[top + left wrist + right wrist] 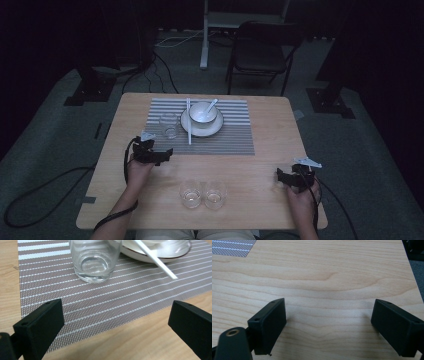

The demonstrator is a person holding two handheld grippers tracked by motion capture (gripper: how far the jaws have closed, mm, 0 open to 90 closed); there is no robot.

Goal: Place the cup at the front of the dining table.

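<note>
A striped placemat (230,135) lies at the table's far middle. On it stand a clear glass (169,125), a white plate (216,128) with a white bowl (202,114) and spoon (211,105), and white chopsticks (189,122). My left gripper (161,156) is open just in front of the mat's near left corner, facing the glass (93,261), nothing between its jaws. Two more clear glasses (191,194) (215,194) stand side by side near the front edge. My right gripper (286,178) is open over bare wood at the front right (329,322).
The wooden table (270,165) has free room between the mat and the two front glasses. Beyond the table stand a black folding chair (262,52), a white stand (205,45) and cables on grey carpet. The table's right edge (412,277) is near my right gripper.
</note>
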